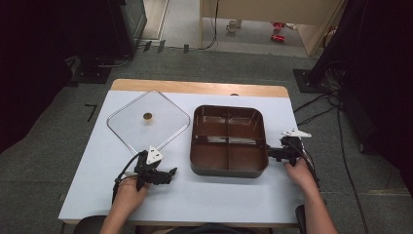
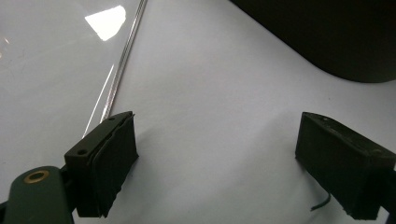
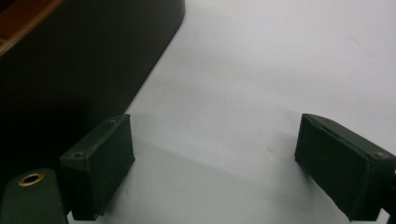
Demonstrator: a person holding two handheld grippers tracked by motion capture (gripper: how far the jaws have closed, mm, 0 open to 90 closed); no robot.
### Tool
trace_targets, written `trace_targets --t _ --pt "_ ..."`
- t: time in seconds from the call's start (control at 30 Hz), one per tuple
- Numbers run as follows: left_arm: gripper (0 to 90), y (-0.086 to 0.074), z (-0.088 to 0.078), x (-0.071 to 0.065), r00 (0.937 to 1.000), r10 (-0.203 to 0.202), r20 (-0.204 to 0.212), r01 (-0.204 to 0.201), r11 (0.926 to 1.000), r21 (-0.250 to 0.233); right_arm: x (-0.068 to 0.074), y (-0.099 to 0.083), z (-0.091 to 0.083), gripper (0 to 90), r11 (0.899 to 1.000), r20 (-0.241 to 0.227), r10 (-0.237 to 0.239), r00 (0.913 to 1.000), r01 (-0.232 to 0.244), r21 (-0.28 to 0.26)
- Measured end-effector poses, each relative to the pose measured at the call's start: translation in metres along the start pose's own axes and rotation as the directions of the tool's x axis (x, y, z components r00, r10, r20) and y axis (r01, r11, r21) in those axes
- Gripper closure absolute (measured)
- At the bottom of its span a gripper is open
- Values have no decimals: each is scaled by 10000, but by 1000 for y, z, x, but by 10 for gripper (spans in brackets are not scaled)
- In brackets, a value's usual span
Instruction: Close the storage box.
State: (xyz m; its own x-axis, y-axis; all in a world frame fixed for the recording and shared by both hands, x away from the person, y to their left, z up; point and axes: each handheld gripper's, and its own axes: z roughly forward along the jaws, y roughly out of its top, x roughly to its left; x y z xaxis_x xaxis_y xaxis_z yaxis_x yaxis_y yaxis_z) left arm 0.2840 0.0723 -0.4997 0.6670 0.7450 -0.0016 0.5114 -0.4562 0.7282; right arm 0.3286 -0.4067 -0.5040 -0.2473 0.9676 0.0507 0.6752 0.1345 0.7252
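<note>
Lid: a clear square lid (image 1: 148,122) with a metal rim and a small brown knob lies flat on the left half of the counter (image 1: 204,195), turned like a diamond, one corner toward the near edge. In the left gripper view its rim (image 2: 120,74) runs just past the left finger.

Left gripper: the left gripper (image 1: 163,176) sits low over the counter just off the lid's near corner, between lid and box. Its fingers (image 2: 105,161) are spread wide with only bare counter between them.

Box: a dark brown box (image 1: 229,141) with four compartments stands in the middle of the counter, open and apparently empty. It is close beside the lid but apart from it.

Right gripper: the right gripper (image 1: 273,153) is just beside the box's right wall, near its front corner. Its fingers (image 3: 100,163) are also spread, gripping nothing, with the dark wall (image 3: 84,60) close to the left finger.

Step in hand: most likely getting both grippers into place, one by the lid and one by the box, before the lid goes on. Nothing is gripped yet.

Next move: the left fingers probably need to close on the lid's thin rim or its knob. The rim lies flat on the counter, so getting a finger under it looks awkward. The right fingers could pinch the box wall to steady it.
</note>
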Motion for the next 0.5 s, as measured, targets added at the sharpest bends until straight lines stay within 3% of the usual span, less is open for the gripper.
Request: trace_targets --t 0.5 --pt "125 0 0 0 10000 5 -2 -5 10000 17 1 0 0 115 9999 104 -99 9999 99 19"
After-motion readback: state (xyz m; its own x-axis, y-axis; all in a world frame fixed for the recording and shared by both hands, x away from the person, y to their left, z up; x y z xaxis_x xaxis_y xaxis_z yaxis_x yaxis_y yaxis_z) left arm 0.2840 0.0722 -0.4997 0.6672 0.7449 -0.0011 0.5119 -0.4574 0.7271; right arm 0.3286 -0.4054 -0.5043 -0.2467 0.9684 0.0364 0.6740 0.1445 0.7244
